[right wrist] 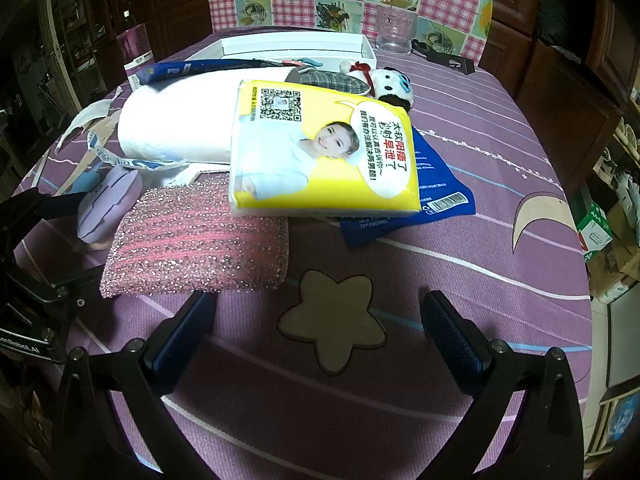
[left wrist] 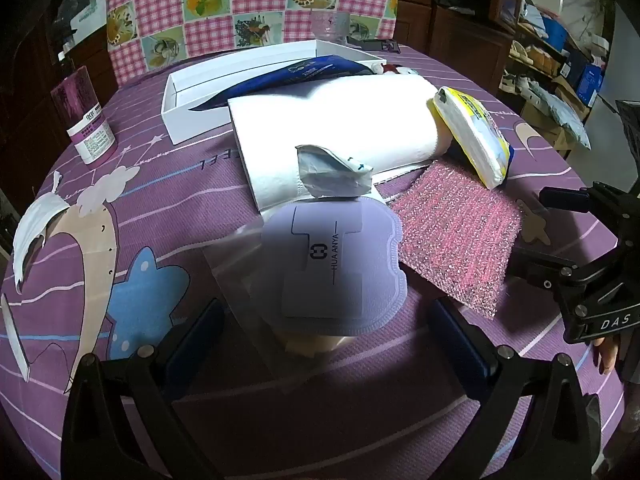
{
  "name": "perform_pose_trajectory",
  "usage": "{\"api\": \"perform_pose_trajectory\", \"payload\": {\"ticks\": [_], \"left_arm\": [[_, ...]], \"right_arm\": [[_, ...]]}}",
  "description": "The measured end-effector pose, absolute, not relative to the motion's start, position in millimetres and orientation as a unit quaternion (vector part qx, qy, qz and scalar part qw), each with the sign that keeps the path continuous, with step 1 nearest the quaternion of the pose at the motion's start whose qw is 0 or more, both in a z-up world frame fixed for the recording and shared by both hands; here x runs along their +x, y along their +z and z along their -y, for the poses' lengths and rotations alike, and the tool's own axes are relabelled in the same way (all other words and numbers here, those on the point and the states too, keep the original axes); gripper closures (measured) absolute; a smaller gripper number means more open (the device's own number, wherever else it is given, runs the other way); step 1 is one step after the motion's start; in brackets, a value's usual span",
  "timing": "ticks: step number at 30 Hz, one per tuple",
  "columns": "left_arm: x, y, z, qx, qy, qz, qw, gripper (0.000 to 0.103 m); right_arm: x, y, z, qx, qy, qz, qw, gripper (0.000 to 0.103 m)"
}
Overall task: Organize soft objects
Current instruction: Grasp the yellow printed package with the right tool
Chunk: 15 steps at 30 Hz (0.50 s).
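Observation:
My left gripper (left wrist: 324, 320) is open, its fingers either side of a lilac pad (left wrist: 340, 264) in a clear bag, without touching it. A crumpled wrapper (left wrist: 332, 172) lies on a white paper roll (left wrist: 344, 128). A pink sponge cloth (left wrist: 456, 236) lies to the right, with a yellow tissue pack (left wrist: 472, 136) leaning on the roll. My right gripper (right wrist: 320, 320) is open and empty above a star print, just in front of the pink sponge cloth (right wrist: 196, 244) and the tissue pack (right wrist: 324, 148). A plush toy (right wrist: 384, 80) lies behind.
A white box (left wrist: 200, 92) at the back holds a blue pouch (left wrist: 288, 76). A pink canister (left wrist: 86, 116) stands at the left. Another blue pouch (right wrist: 440, 184) lies under the tissue pack. A glass jar (right wrist: 394, 28) and a chair with a checked cover (left wrist: 248, 4) are at the far edge.

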State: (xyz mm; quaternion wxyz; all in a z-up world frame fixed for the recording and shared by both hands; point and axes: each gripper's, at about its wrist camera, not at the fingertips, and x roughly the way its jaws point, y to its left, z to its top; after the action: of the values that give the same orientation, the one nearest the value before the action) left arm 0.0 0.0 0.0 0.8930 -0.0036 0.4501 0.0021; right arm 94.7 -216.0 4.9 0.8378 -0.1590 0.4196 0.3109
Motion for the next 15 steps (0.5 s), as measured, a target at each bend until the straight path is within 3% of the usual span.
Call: {"api": "perform_pose_trajectory", "payload": {"ticks": [15], "left_arm": [[0.0,0.0,0.0,-0.004,0.002,-0.450,0.893,0.000]], "right_arm": [[94.4,4.9,215.8,-0.159,0.309,-0.419,0.839,0.000]]}}
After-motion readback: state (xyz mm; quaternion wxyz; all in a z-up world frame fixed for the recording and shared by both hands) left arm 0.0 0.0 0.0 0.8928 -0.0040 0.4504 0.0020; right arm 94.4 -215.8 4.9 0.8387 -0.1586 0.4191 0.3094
